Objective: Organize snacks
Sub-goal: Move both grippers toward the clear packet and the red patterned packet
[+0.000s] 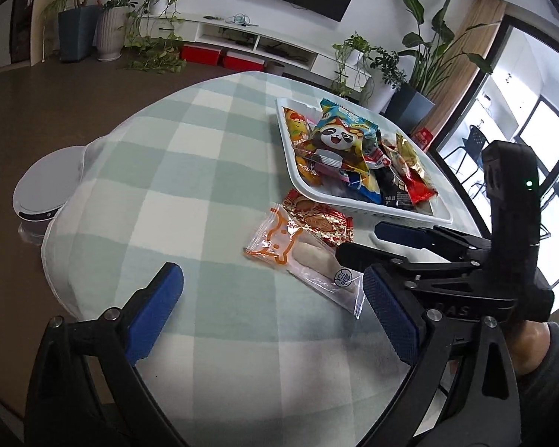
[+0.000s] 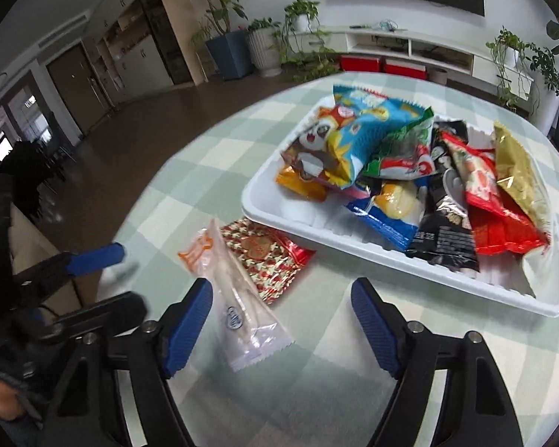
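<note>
A white tray (image 1: 357,205) (image 2: 279,219) on the checked tablecloth holds several snack packets, with a panda packet (image 1: 335,138) (image 2: 328,138) on top. Two snacks lie on the cloth just in front of the tray: a clear packet with orange print (image 1: 305,257) (image 2: 234,298) and a red-gold patterned packet (image 1: 320,219) (image 2: 268,253). My left gripper (image 1: 275,298) is open and empty, near the clear packet. My right gripper (image 2: 279,327) is open and empty, hovering just right of the clear packet. In the left wrist view the right gripper (image 1: 357,240) shows to the right.
The round table (image 1: 167,171) has a green and white checked cloth. A white round bin (image 1: 44,190) stands on the floor at its left. Potted plants (image 1: 108,26) and a low TV shelf (image 1: 264,41) line the far wall.
</note>
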Tool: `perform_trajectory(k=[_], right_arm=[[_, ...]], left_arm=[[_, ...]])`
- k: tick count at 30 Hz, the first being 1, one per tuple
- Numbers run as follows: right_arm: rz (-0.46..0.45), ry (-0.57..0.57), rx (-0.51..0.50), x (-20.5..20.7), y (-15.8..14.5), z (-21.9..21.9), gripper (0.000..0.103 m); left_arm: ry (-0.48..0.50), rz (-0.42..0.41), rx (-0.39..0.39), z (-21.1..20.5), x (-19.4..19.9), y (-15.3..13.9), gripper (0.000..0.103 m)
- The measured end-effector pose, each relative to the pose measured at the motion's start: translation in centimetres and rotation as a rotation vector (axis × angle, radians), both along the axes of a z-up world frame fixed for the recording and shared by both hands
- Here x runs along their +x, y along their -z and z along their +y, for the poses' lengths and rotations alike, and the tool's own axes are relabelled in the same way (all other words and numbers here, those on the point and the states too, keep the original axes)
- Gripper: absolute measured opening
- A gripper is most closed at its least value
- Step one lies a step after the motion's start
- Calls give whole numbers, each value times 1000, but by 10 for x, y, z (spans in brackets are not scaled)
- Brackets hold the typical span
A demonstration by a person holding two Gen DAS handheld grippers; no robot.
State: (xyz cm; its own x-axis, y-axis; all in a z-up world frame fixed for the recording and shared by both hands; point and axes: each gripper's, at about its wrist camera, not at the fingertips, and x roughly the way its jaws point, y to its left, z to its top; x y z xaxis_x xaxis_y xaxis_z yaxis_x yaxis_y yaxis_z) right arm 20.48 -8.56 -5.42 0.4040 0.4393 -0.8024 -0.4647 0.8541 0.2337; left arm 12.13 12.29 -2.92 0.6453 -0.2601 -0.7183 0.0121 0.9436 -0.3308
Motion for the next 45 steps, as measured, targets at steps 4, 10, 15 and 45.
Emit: perform_trajectory(k=[4, 10, 15, 45], right_arm=[[1, 29, -28, 14, 11, 5, 75], [-8, -12, -45, 21, 13, 24, 75], [-4, -60, -25, 24, 15, 37, 75], [-69, -130, -116, -18, 15, 22, 61]], left_arm=[[-21, 14, -7, 8, -1, 3, 98], [-56, 15, -35, 21, -4, 4, 98], [-55, 27, -40, 26, -1, 5, 98], [-64, 141, 213, -33, 57, 24, 96]])
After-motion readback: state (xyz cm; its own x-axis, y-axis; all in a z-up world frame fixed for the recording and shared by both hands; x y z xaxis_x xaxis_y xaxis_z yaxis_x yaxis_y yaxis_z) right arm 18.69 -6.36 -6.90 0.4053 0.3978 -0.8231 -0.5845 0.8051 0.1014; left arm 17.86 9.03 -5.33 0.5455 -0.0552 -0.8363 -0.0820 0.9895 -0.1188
